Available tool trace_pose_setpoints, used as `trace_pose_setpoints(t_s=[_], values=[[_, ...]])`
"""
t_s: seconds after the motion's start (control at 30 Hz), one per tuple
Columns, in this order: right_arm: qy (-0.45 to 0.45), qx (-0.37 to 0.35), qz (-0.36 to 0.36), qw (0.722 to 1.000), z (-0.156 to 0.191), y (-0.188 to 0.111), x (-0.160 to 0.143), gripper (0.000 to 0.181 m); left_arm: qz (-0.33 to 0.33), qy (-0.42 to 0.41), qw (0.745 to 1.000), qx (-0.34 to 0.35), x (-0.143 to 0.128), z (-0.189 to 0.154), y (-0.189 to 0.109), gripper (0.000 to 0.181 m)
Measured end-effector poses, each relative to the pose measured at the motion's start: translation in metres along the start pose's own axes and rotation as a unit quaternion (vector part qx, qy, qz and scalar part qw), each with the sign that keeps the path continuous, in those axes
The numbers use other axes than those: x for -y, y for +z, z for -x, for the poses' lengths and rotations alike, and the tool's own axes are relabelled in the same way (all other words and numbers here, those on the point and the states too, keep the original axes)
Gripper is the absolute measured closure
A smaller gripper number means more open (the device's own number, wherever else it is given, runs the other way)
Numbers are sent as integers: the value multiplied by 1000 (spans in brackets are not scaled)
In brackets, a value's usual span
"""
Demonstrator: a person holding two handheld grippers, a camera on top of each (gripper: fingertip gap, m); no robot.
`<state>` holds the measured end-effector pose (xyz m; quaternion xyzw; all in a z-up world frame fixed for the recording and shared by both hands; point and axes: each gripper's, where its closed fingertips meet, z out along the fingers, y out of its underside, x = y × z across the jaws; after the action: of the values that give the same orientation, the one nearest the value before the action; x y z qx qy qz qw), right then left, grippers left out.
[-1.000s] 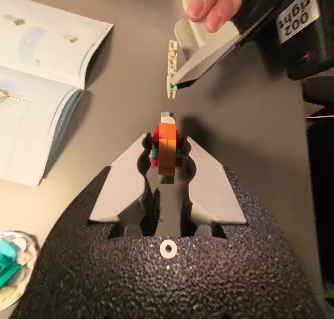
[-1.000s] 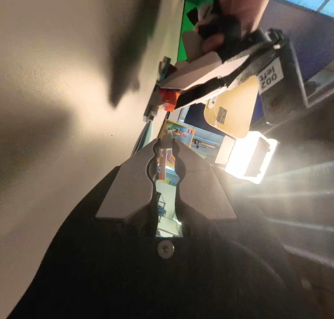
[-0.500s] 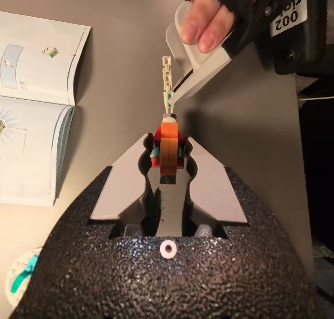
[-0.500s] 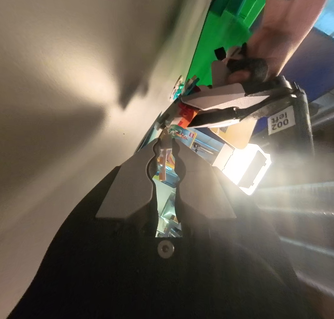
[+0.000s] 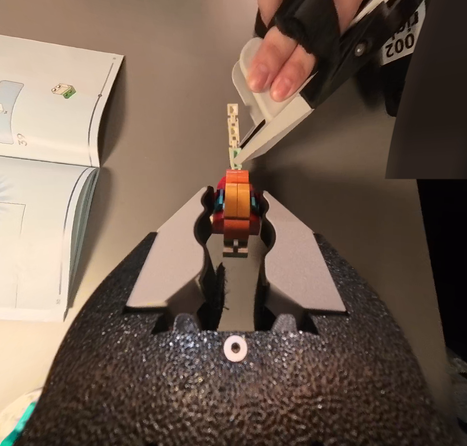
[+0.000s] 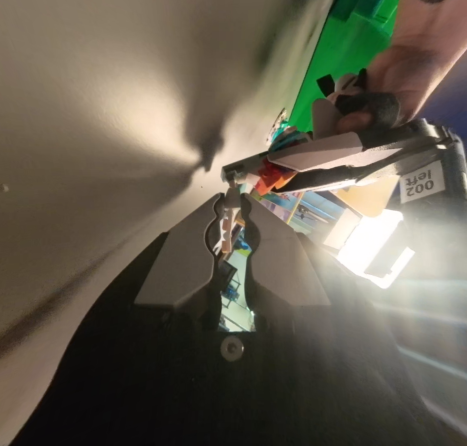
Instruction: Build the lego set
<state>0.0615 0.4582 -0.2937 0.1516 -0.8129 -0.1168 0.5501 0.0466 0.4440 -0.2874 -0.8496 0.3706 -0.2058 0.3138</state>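
Note:
My left gripper point(image 5: 236, 196) is shut on an orange, red and teal lego model point(image 5: 237, 203), held above the grey table. My right gripper point(image 6: 232, 198) is shut on a thin cream and pale green lego strip point(image 6: 227, 227). In the left wrist view the right gripper point(image 5: 238, 155) comes in from the upper right and holds the strip point(image 5: 233, 130) upright, its green lower end touching the model's far end. In the right wrist view the left gripper point(image 6: 255, 178) with the model point(image 6: 270, 181) sits just beyond my fingertips.
An open instruction booklet point(image 5: 45, 171) lies on the table point(image 5: 161, 54) at the left. A white dish with teal pieces point(image 5: 17, 418) is at the bottom left corner. A green baseplate point(image 6: 348, 54) and a bright lamp point(image 6: 369, 249) show in the right wrist view. My left and right fingertips are right by each other.
The right gripper has brought the strip closer, from a gap above the model to touching its far end. The left gripper has kept hold of the model.

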Motion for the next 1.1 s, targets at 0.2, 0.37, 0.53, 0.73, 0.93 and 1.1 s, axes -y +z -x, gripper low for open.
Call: trace_pose_setpoints(t_s=[0.2,0.37,0.53,0.73,0.93,1.1], values=[[20,14,2,1000,6,4,0,171,-6,-5,1000,-1,-3,3,4,149],[28,19,-1,999,5,7,3,171,-23,-11,1000,-14,3,1,2,150],[40,19,2,999,5,8,2,171,-22,-13,1000,-12,2,1,2,150],[46,20,14,999,6,9,0,171,-23,-8,1000,-5,3,2,2,150],[50,18,25,998,5,9,0,170,-31,-10,999,-6,5,1,2,151],[51,11,34,998,6,9,-1,171,-57,-19,998,-19,8,0,3,151]])
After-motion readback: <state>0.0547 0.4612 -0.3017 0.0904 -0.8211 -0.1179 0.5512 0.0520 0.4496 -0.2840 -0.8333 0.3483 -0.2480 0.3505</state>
